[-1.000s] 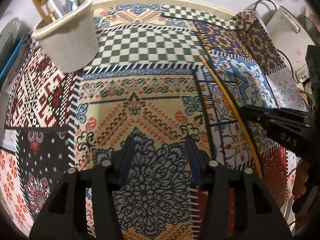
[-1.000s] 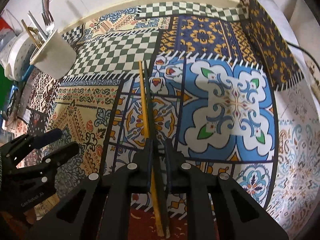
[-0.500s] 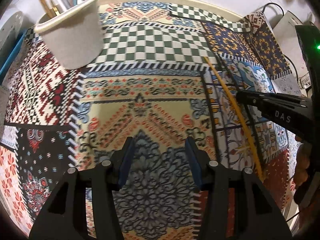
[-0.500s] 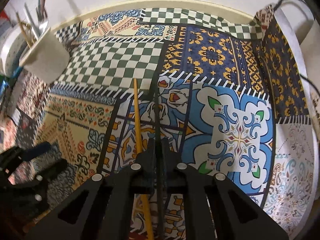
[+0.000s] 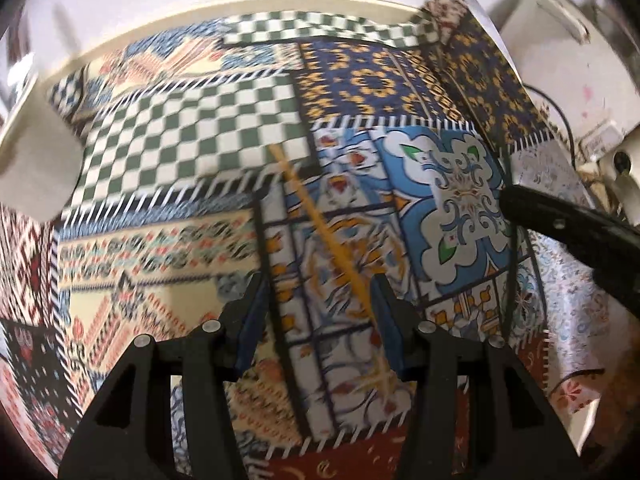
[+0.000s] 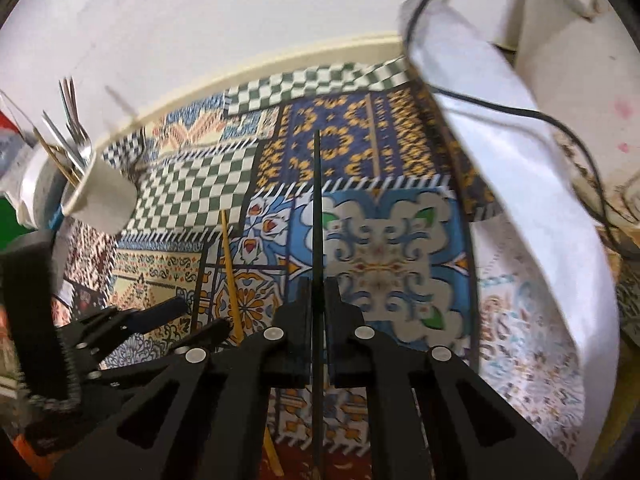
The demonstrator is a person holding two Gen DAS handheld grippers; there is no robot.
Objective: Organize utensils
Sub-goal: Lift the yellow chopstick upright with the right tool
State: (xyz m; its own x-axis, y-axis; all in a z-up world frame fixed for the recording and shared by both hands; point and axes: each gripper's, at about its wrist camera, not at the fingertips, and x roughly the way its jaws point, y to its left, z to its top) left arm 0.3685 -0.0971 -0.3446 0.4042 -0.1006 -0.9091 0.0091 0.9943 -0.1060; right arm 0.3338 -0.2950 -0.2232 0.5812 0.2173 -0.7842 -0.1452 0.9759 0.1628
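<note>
My right gripper (image 6: 318,288) is shut on a dark chopstick (image 6: 317,200) and holds it lifted off the patterned cloth, pointing away from me. A yellow chopstick (image 5: 320,236) lies on the cloth; it also shows in the right wrist view (image 6: 230,268). My left gripper (image 5: 318,300) is open and empty, low over the yellow chopstick, whose near part runs between the fingers. A white utensil cup (image 6: 100,196) with forks and other cutlery stands at the far left; its blurred side shows in the left wrist view (image 5: 36,168).
A patchwork-patterned cloth (image 5: 192,136) covers the table. A white appliance (image 6: 560,80) with a black cable (image 6: 500,108) stands at the right. A white wall runs along the back edge. The right gripper's body (image 5: 568,232) reaches in from the right.
My right gripper has lifted the dark chopstick off the cloth. My left gripper has swung right, from over the black lace pattern to over the yellow chopstick.
</note>
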